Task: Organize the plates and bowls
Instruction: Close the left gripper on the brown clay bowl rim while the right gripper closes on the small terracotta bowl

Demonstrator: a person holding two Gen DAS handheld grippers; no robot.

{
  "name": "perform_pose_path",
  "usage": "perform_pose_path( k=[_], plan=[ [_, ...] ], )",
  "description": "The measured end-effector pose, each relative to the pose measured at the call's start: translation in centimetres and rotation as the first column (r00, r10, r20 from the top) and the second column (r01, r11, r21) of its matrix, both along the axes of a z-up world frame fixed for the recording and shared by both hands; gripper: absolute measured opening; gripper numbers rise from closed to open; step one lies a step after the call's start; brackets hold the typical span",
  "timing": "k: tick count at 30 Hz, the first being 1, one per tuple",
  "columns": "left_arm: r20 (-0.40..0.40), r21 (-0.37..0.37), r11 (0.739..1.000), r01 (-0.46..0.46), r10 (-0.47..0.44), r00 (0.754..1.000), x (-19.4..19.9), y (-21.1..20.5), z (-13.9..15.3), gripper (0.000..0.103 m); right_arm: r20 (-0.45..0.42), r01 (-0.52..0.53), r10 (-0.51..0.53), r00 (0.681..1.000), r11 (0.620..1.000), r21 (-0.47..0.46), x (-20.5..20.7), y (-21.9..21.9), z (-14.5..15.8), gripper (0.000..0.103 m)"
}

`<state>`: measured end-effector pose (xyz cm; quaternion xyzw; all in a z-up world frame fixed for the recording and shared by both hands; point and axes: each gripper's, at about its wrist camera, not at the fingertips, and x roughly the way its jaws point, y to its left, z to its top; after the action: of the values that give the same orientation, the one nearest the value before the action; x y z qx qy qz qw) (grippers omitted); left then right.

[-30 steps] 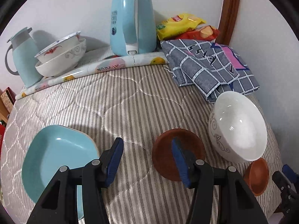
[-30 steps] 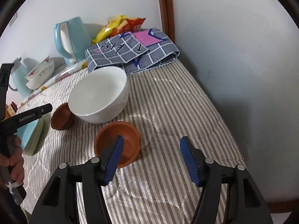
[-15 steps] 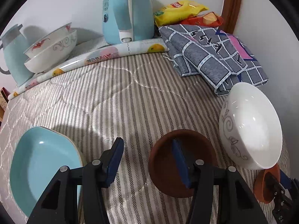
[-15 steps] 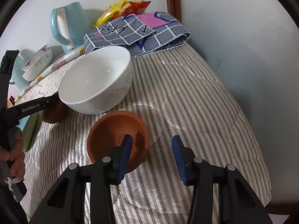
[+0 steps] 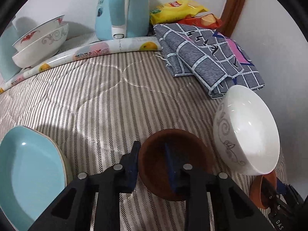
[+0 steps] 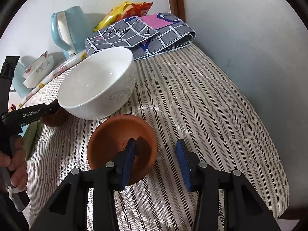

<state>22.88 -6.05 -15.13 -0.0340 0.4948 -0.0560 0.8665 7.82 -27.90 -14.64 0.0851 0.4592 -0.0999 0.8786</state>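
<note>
A dark brown bowl (image 5: 184, 154) sits on the striped cloth, and my left gripper (image 5: 153, 163) straddles its left rim. One finger is outside and one inside; the jaws are closing, with a gap still showing at the inner pad. My right gripper (image 6: 156, 154) stands open over the right rim of an orange bowl (image 6: 115, 134). Its left finger is inside, and its right finger stands on the cloth apart from the rim. A white bowl (image 5: 248, 130) stands between the two small bowls. A light blue plate (image 5: 28, 169) lies at the near left.
Two stacked patterned bowls (image 5: 40, 38), a blue kettle (image 5: 123, 9), snack bags (image 5: 179, 7) and a folded checked cloth (image 5: 207, 57) line the back by the wall. The table edge (image 6: 279, 202) drops off at the right. A hand (image 6: 17, 163) holds the left gripper.
Both grippers came down onto the small bowls. The left jaws narrowed around the brown bowl's rim. The right jaws narrowed earlier, with one finger now inside the orange bowl.
</note>
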Motion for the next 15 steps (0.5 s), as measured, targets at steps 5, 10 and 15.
perform_pose_path(
  k=[5,10,15],
  plan=[
    [0.009,0.003,1.000,0.001,-0.001,1.000,-0.19,0.02,0.13,0.021,-0.008,-0.019,0.019,1.000,1.000,-0.001,0.10,0.32,0.20,0.024],
    [0.014,-0.032,0.999,-0.002,0.003,1.000,-0.59,0.47,0.51,0.012,-0.010,-0.034,0.034,0.999,0.999,-0.002,0.15,0.82,0.30,0.016],
    [0.009,-0.044,0.999,-0.009,0.009,1.000,-0.76,0.55,0.38,0.012,0.000,-0.031,0.031,1.000,1.000,-0.003,-0.14,0.83,0.52,0.012]
  ],
)
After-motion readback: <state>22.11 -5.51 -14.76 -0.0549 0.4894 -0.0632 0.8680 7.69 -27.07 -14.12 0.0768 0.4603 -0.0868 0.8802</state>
